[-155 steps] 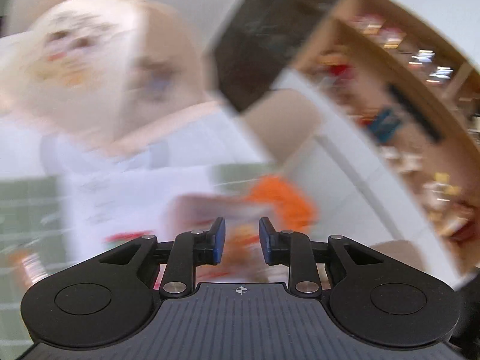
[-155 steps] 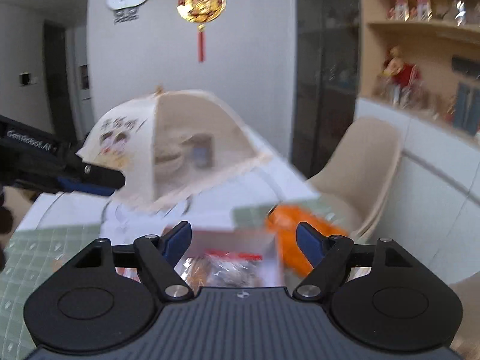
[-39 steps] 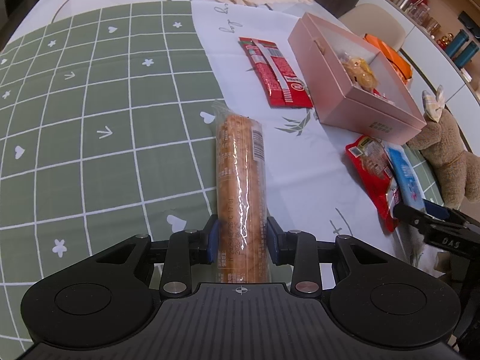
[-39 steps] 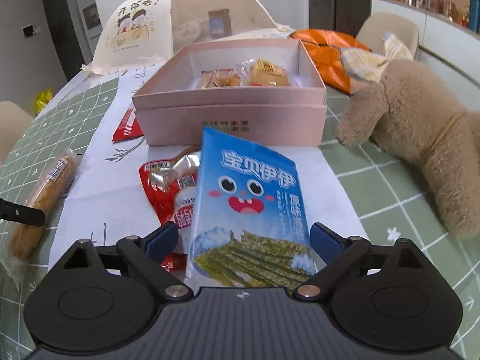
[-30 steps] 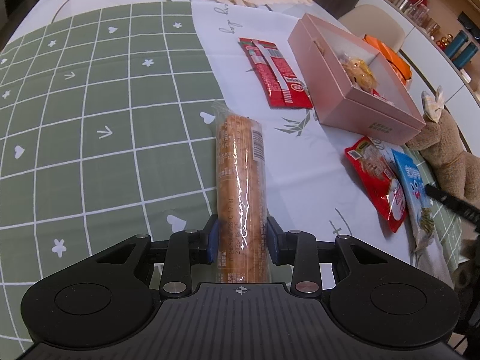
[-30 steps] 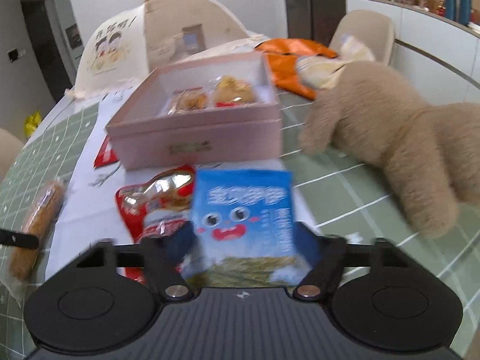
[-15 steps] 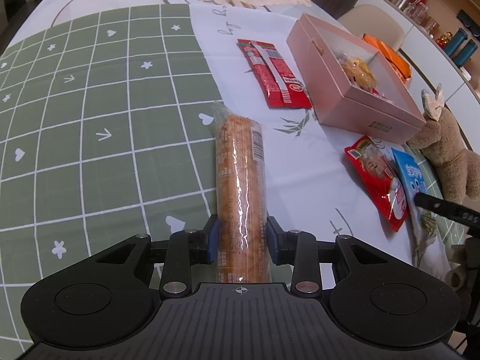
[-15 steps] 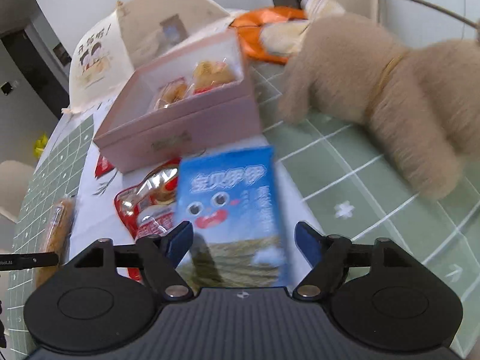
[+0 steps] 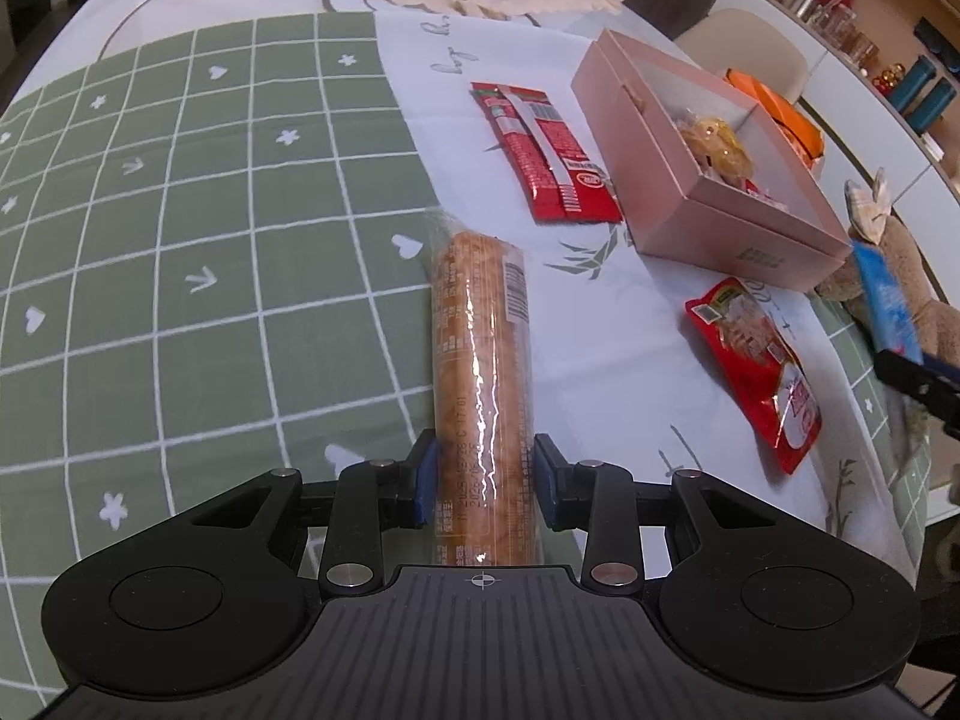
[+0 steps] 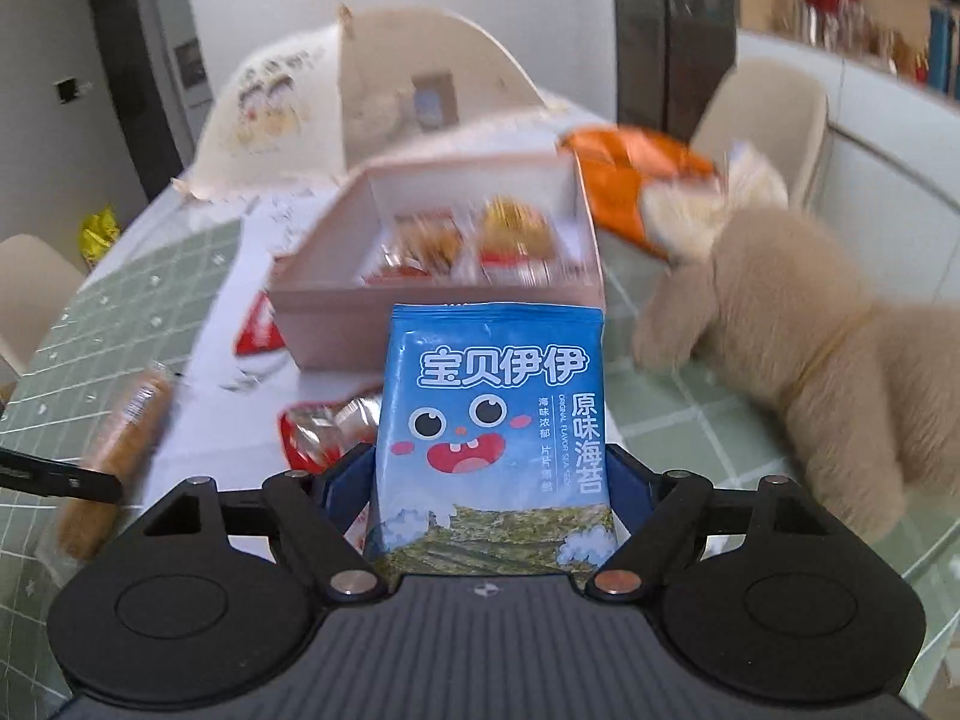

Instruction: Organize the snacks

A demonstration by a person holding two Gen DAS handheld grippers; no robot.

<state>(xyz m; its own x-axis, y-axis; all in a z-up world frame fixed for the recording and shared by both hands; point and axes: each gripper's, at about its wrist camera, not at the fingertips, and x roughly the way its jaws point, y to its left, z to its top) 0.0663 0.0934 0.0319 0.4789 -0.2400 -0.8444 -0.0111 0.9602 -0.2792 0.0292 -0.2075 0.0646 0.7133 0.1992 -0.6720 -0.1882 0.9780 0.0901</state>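
Blue pkt [image 10: 489, 456] now raised, box [image 10: 438, 306] ahead

one pink box [image 9: 708, 192], two red packets [image 9: 543, 153] [image 9: 756, 360], one biscuit roll [image 9: 480, 372], one blue seaweed pack [image 10: 492, 426], one plush toy [image 10: 798, 360], all beside the box.

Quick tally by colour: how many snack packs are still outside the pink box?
Red: 2, the long pack beside the box and the pouch nearer the camera
Blue: 1, the seaweed pack
Clear: 1, the cracker tube
Total: 4
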